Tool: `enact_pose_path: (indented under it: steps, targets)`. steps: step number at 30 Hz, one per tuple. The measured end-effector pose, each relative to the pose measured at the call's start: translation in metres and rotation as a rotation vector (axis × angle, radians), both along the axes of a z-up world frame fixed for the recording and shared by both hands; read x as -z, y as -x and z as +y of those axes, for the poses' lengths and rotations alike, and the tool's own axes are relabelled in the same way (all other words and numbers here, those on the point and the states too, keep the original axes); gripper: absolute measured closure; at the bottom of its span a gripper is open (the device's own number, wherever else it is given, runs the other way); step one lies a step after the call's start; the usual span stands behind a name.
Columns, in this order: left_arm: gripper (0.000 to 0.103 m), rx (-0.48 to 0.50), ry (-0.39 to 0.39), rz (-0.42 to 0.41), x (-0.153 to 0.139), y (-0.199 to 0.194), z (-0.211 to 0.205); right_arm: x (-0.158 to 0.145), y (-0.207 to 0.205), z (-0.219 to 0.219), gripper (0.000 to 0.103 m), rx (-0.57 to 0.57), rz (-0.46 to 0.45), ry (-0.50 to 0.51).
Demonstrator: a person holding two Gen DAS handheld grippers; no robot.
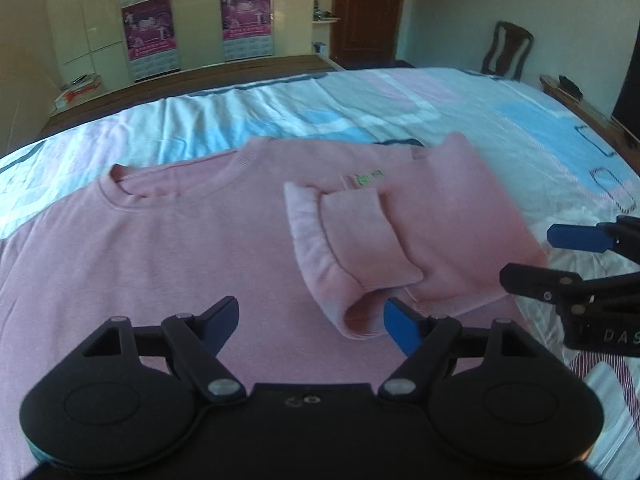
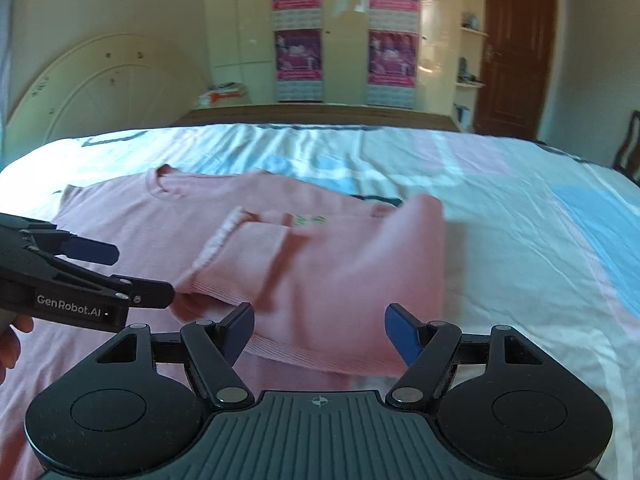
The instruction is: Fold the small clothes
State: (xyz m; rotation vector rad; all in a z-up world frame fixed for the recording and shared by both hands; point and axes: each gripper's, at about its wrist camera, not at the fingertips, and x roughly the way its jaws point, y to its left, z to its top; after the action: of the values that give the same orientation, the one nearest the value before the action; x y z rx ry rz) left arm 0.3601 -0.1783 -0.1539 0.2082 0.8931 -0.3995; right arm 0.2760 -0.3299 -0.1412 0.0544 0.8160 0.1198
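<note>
The pink sweatshirt (image 1: 168, 248) lies flat on the bed (image 1: 400, 112), its right side and ribbed-cuff sleeve (image 1: 360, 236) already folded inward. Both the left gripper (image 1: 312, 320) and right gripper (image 2: 320, 330) hover with jaws wide, holding nothing. The next move probably calls for gripping the unfolded left side of the soft knit and folding it across.

sweatshirt (image 2: 320, 272) blurred, hem cut off
</note>
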Motion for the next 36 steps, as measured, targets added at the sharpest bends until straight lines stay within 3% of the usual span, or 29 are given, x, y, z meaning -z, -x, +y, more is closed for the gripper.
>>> enact_pose_path:
  steps: [4,9,13,14,17,21,26,27,28,30,33,36]
  targets:
    - [0.039,0.05,-0.029,-0.004,0.019,-0.005,-0.02,0.012,0.015,-0.021,0.031,0.083,0.047,-0.001]
    - [0.052,0.004,-0.046,-0.054,0.03,-0.024,-0.023,0.02,0.021,-0.031,0.031,0.138,0.075,-0.019]
    - [0.086,-0.039,0.01,-0.099,0.024,-0.035,-0.015,0.026,0.018,-0.032,0.031,0.163,0.092,-0.041]
    - [0.09,-0.045,0.029,-0.11,0.021,-0.038,-0.013,0.028,0.015,-0.031,0.031,0.163,0.094,-0.041]
    - [0.093,-0.087,0.09,-0.142,0.01,-0.045,-0.001,0.029,0.012,-0.028,0.031,0.171,0.093,-0.038]
    - [0.093,-0.198,0.228,-0.18,-0.017,-0.052,0.032,0.032,0.008,-0.026,0.031,0.18,0.091,-0.036]
    - [0.093,-0.281,0.284,-0.247,-0.043,-0.059,0.07,0.032,0.0,-0.014,0.031,0.143,0.069,-0.044]
    - [0.093,-0.292,0.285,-0.252,-0.044,-0.06,0.075,0.032,-0.003,-0.01,0.034,0.142,0.053,-0.036]
    - [0.093,-0.304,0.287,-0.258,-0.045,-0.06,0.081,0.032,-0.007,-0.007,0.055,0.139,0.043,-0.029]
    - [0.093,-0.338,0.288,-0.271,-0.044,-0.06,0.094,0.033,-0.018,-0.003,0.084,0.137,0.049,-0.051]
    - [0.093,-0.403,0.281,-0.25,-0.032,-0.057,0.114,0.038,-0.025,0.005,0.089,0.112,0.052,0.032]
    - [0.093,-0.437,0.253,-0.187,-0.01,-0.054,0.13,0.042,-0.02,-0.005,0.094,0.131,0.053,0.019]
